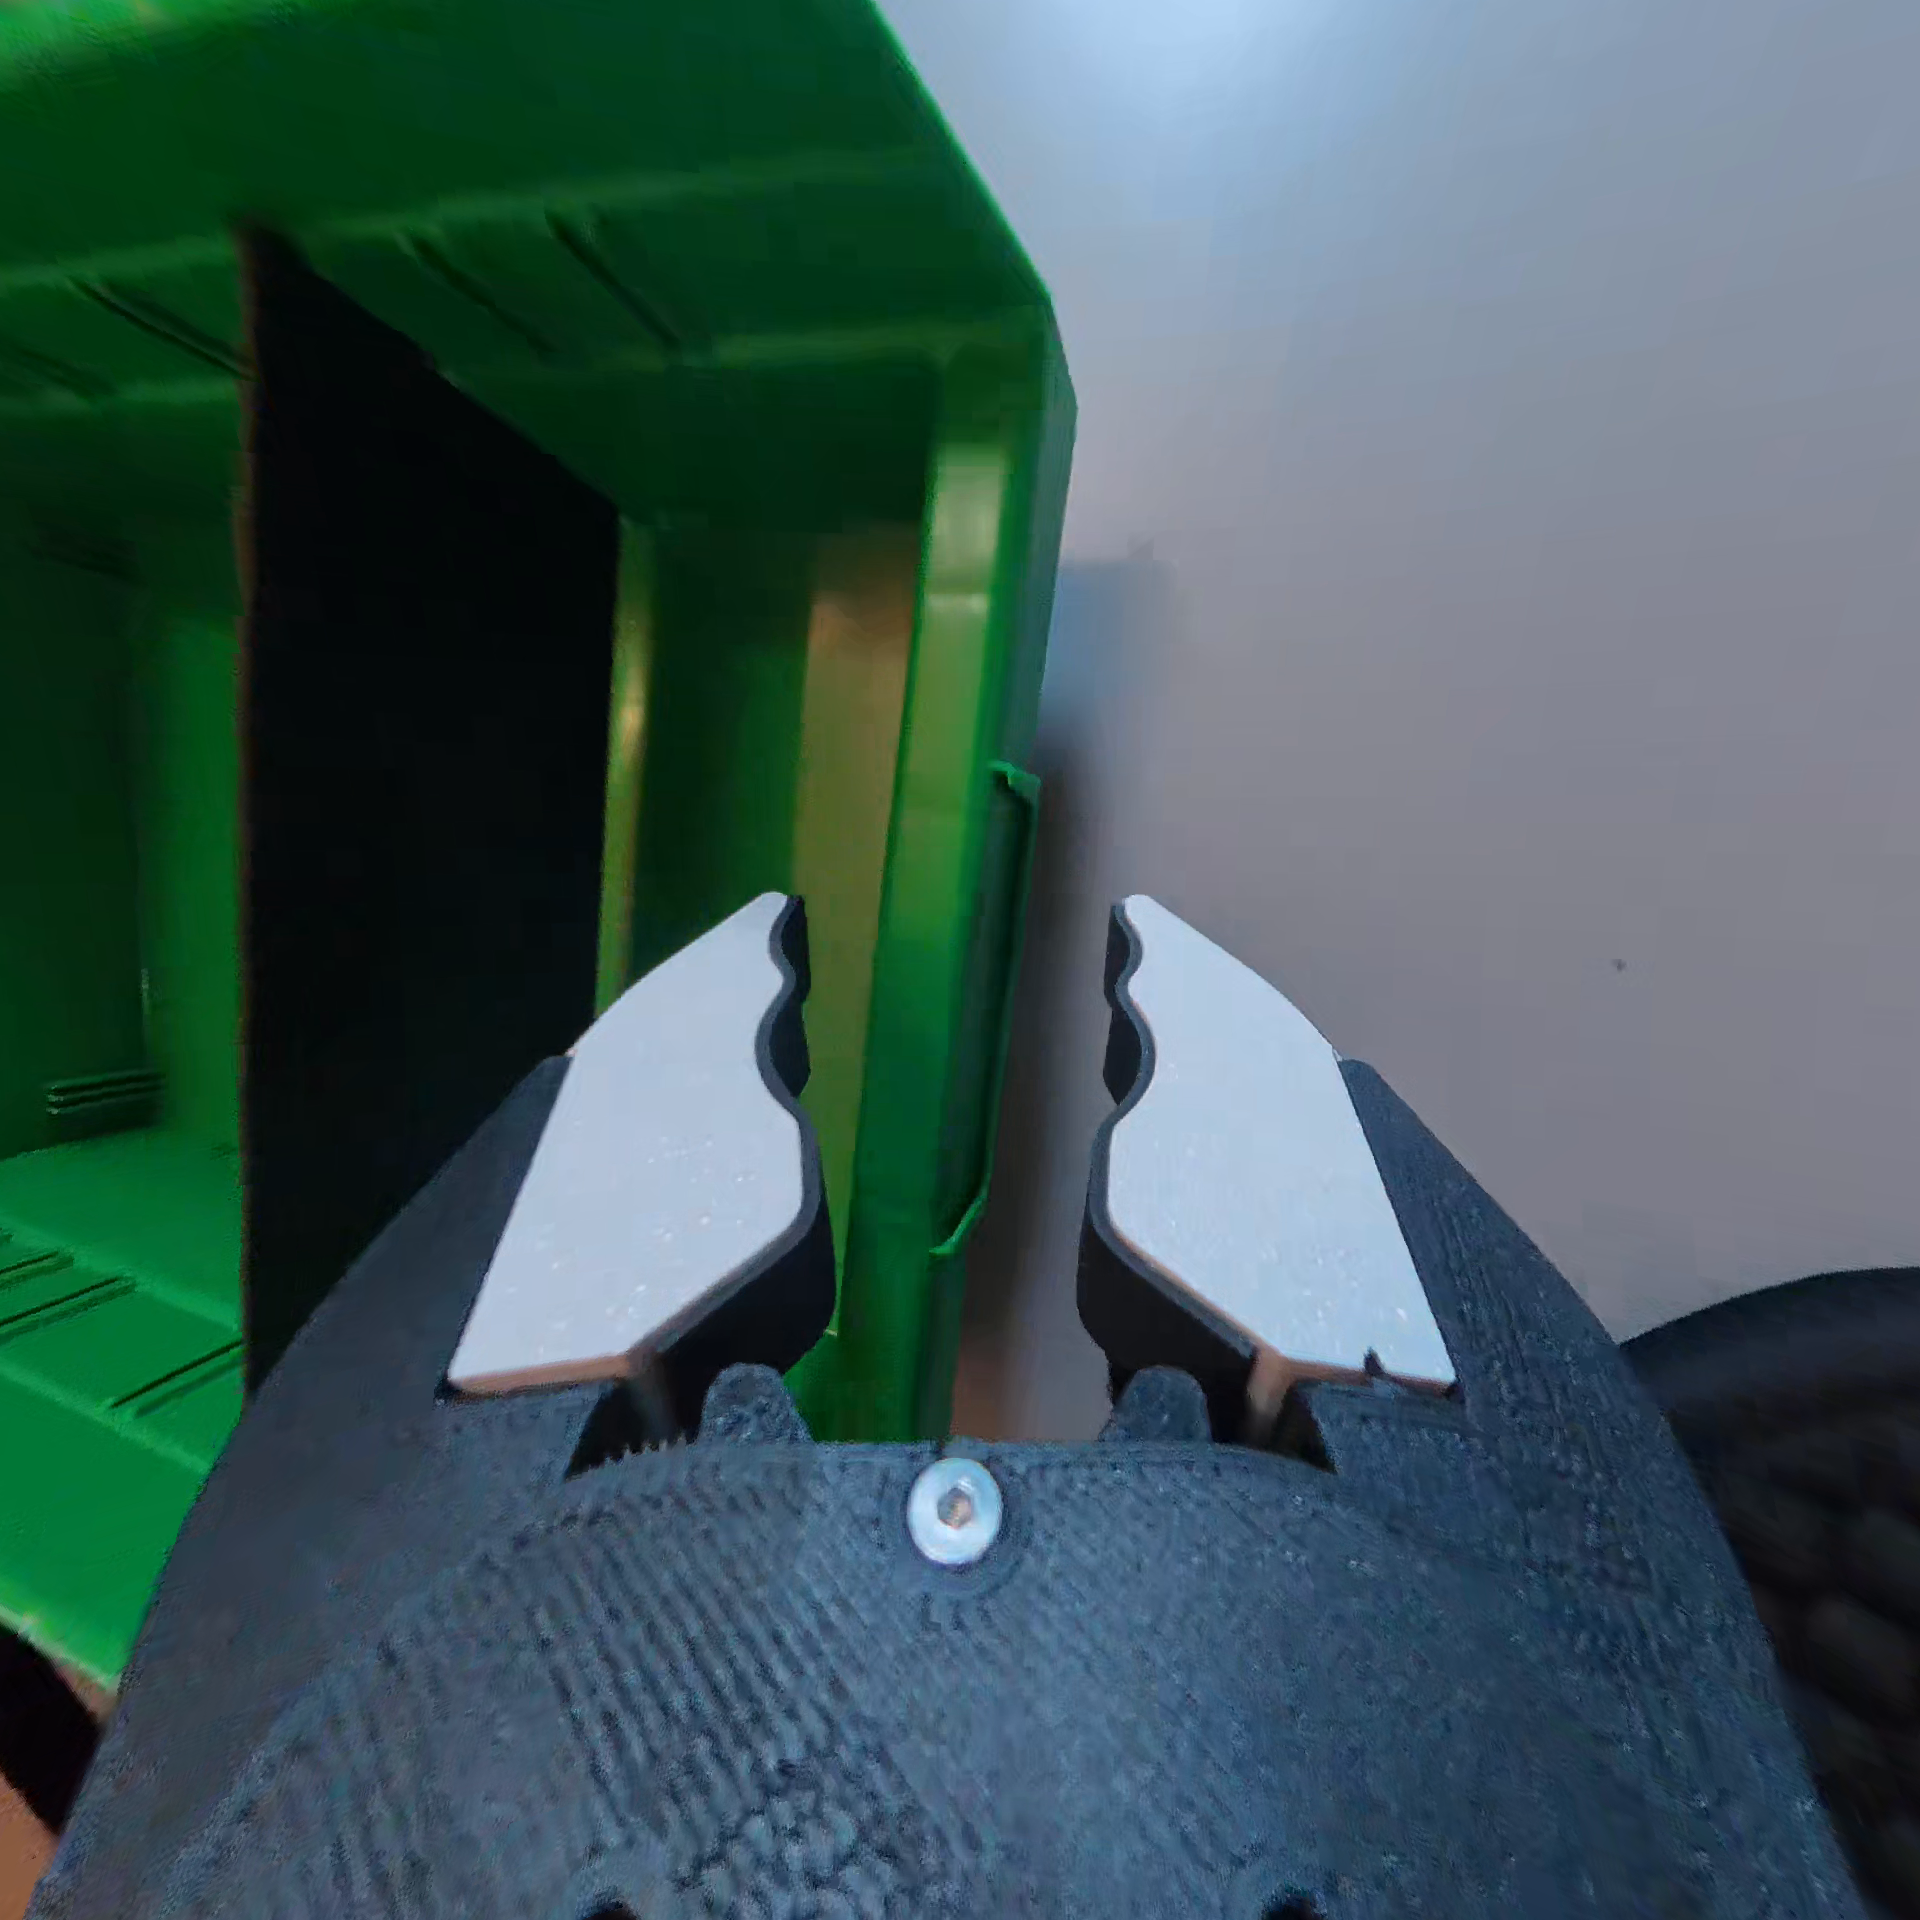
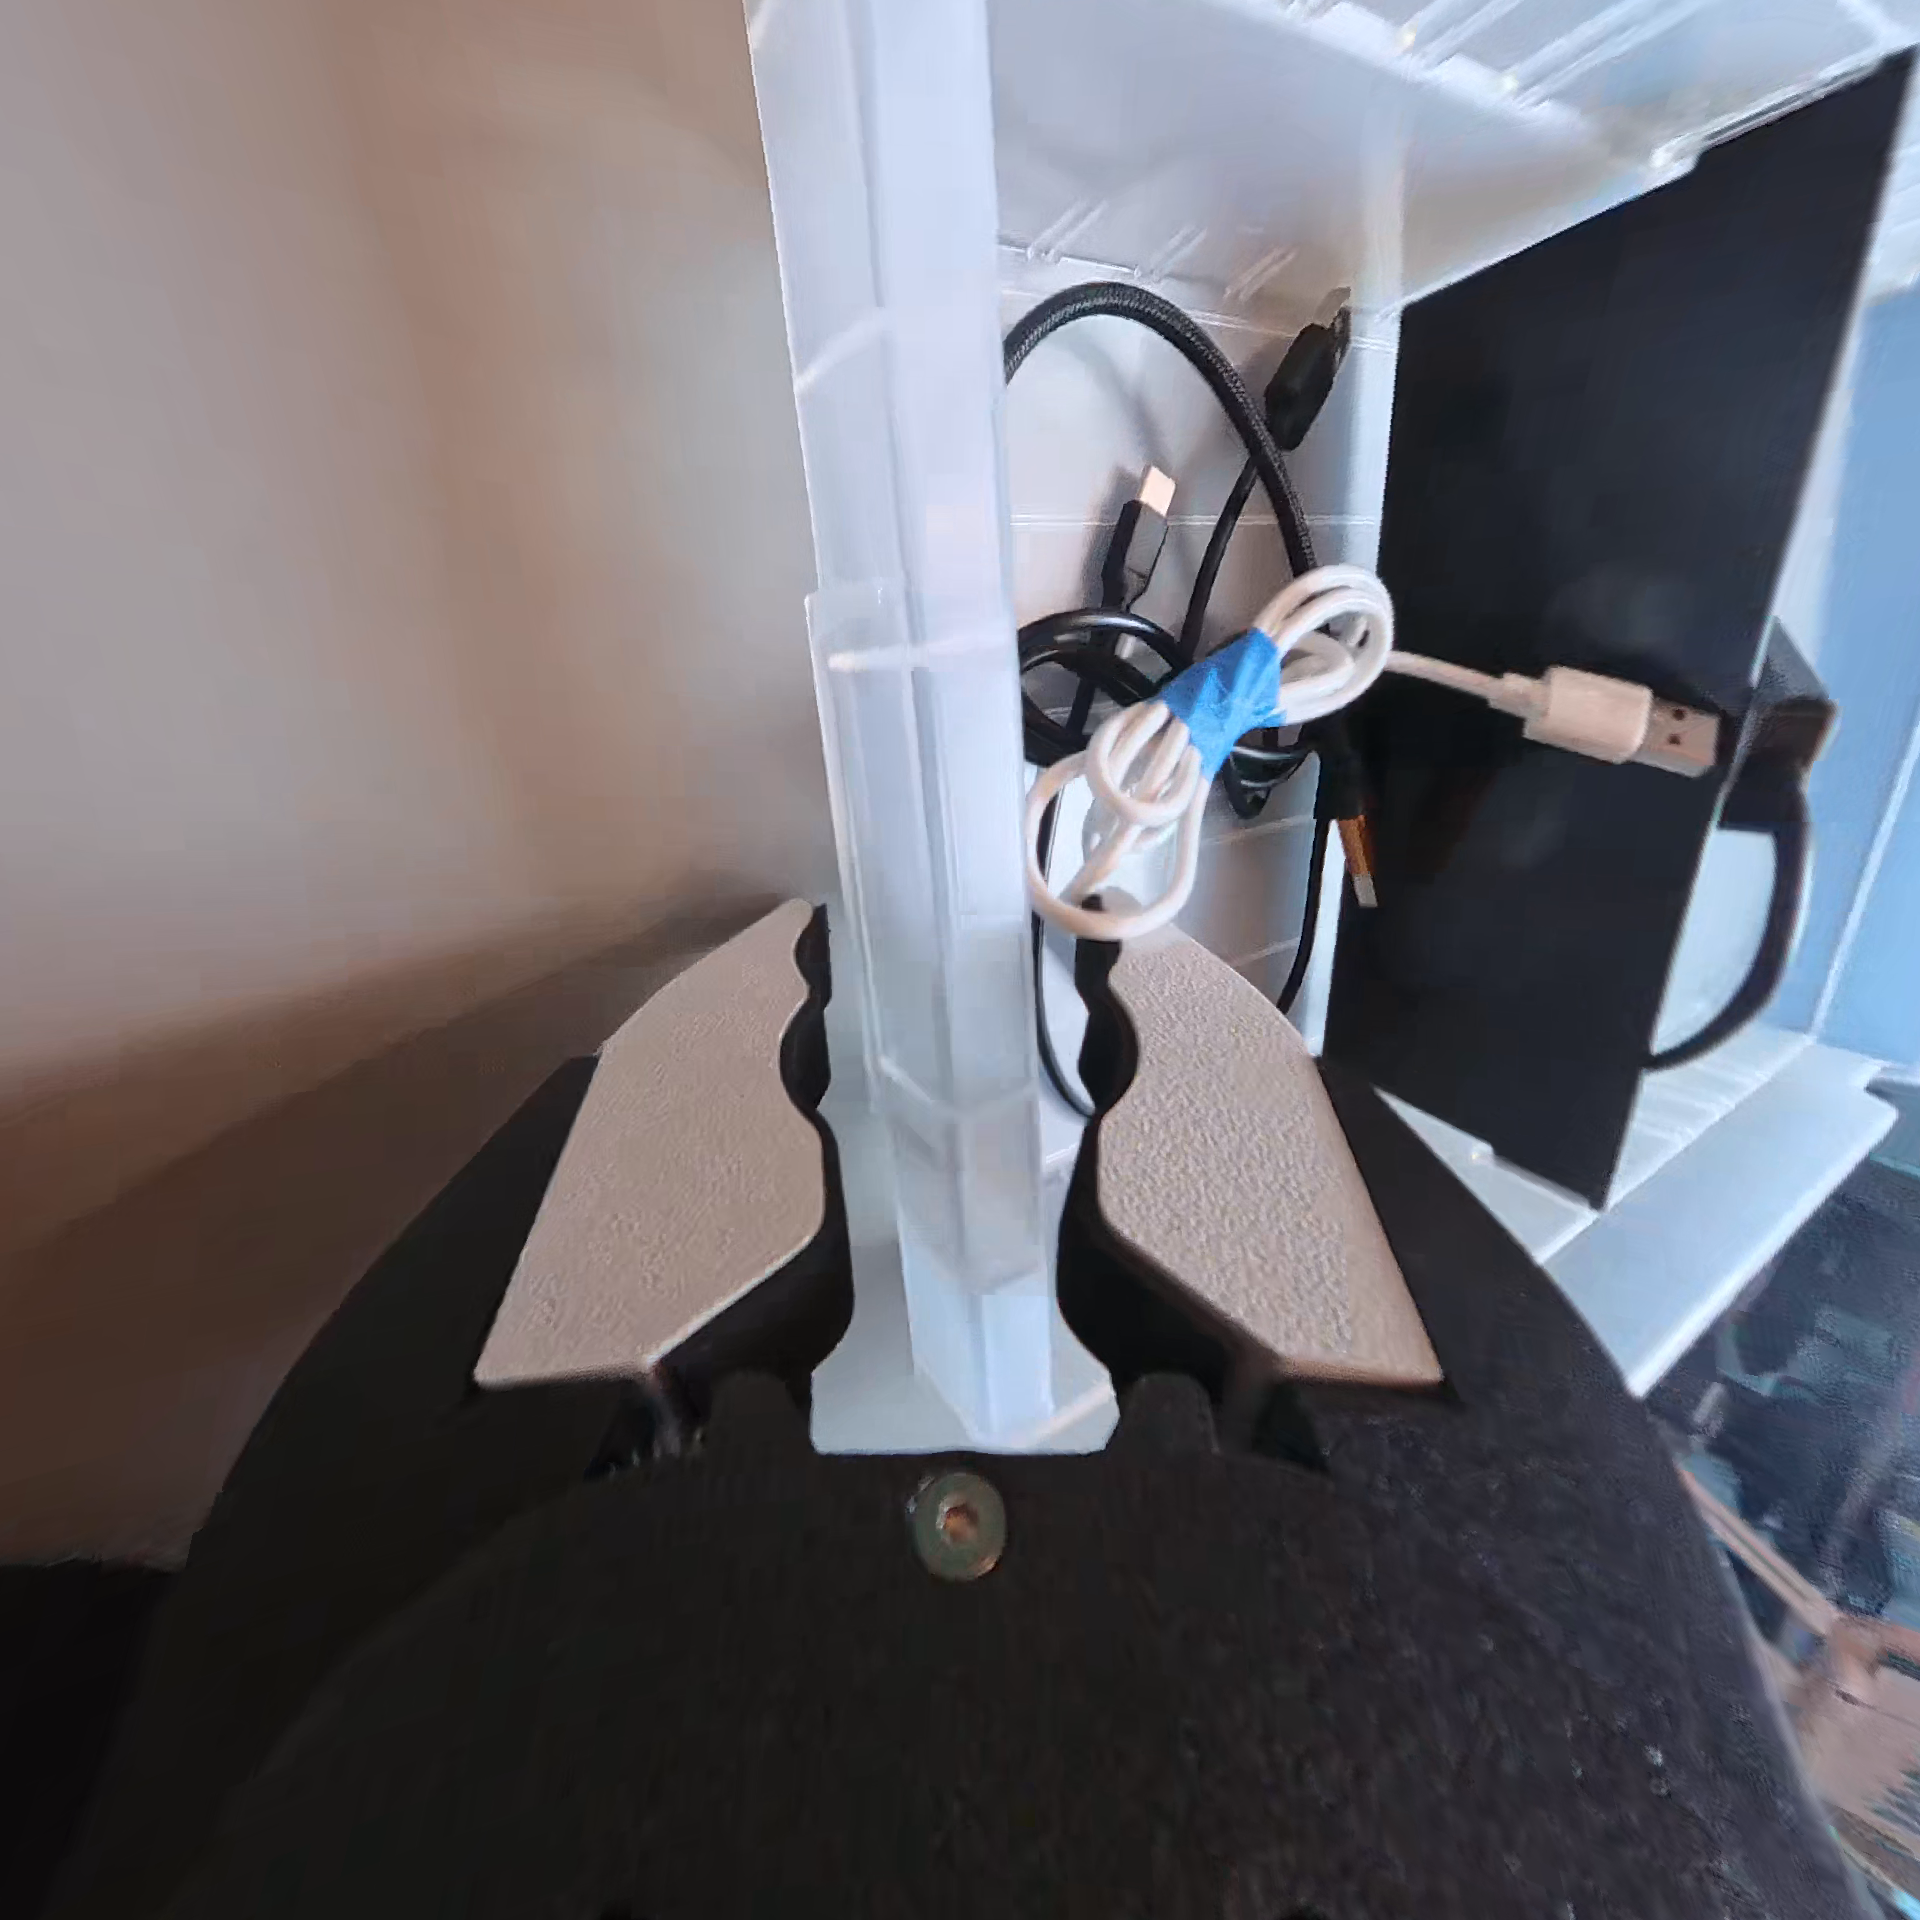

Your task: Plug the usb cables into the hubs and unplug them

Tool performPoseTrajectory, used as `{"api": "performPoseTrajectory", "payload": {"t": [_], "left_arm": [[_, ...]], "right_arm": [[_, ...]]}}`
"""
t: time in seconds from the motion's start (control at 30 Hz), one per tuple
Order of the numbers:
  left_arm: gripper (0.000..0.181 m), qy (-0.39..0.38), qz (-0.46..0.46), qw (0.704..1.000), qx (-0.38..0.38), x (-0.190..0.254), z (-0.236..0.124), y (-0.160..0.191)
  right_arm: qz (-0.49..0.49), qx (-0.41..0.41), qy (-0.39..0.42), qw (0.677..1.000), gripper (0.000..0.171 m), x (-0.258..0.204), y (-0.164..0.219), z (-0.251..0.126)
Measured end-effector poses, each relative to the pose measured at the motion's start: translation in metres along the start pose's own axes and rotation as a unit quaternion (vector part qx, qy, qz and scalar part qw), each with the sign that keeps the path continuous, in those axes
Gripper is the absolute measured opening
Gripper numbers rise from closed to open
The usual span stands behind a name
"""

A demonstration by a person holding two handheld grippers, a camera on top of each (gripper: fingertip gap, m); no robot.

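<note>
Green bin (image 1: 966, 644) edge between left gripper (image 1: 956, 914) fingers, apart, not touching. Clear bin (image 2: 914, 623) rim clamped by right gripper (image 2: 951, 920). White cable (image 2: 1226, 717) bundle just inside, near that rim.

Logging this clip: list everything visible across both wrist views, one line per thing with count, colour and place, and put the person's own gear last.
green bin: 1, green, left half of the left wrist view, side wall between the fingers
black divider: 1, black, inside the green bin
clear bin: 1, translucent white, centre of the right wrist view
white USB cable: 1, white, coiled with blue tape, inside the clear bin
black cables: at least 2, black, behind the white one
black panel: 1, black, right part of the clear bin
wall: pale grey, background
left gripper: 1, black with grey pads, open astride the green bin's wall
right gripper: 1, same colours, astride the clear bin's wall
</note>
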State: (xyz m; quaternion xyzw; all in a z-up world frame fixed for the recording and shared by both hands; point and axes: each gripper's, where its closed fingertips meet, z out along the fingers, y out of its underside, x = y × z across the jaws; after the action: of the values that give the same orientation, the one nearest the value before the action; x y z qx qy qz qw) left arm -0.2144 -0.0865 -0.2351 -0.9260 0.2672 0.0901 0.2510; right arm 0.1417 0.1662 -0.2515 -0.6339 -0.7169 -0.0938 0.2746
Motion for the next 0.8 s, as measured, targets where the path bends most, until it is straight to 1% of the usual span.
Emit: {"api": "performPoseTrajectory", "payload": {"t": [0.03, 0.07, 0.1, 0.17, 0.37, 0.63, 0.73, 0.8], "left_arm": [[0.051, 0.002, 0.011, 1.0, -0.023, 0.002, 0.007, 0.008], [0.044, -0.005, 0.02, 0.999, -0.034, 0.0, 0.013, 0.012], [0.031, -0.022, 0.026, 0.999, -0.019, -0.005, 0.015, 0.007], [0.031, -0.035, 0.054, 0.998, -0.01, -0.005, 0.016, 0.004], [0.031, -0.016, 0.117, 0.993, 0.024, 0.025, 0.014, -0.015], [0.032, 0.027, 0.198, 0.978, 0.059, 0.07, 0.024, -0.065], [0.032, 0.028, 0.219, 0.973, 0.07, 0.073, 0.032, -0.084], [0.032, 0.009, 0.234, 0.969, 0.079, 0.066, 0.037, -0.094]], "right_arm": [[-0.02, 0.002, 0.002, 1.0, 0.036, 0.0, -0.003, 0.006], [-0.034, 0.015, 0.008, 0.999, 0.031, 0.001, -0.009, 0.007], [-0.051, 0.012, 0.019, 0.998, 0.03, 0.003, -0.011, 0.008], [-0.097, 0.015, 0.039, 0.994, 0.03, 0.002, -0.013, 0.006], [-0.143, 0.052, 0.032, 0.988, 0.03, -0.031, -0.013, -0.015], [-0.225, 0.118, 0.041, 0.966, 0.03, -0.086, -0.029, -0.047], [-0.244, 0.137, 0.052, 0.959, 0.03, -0.094, -0.04, -0.051], [-0.254, 0.151, 0.067, 0.953, 0.031, -0.095, -0.046, -0.052]]}}
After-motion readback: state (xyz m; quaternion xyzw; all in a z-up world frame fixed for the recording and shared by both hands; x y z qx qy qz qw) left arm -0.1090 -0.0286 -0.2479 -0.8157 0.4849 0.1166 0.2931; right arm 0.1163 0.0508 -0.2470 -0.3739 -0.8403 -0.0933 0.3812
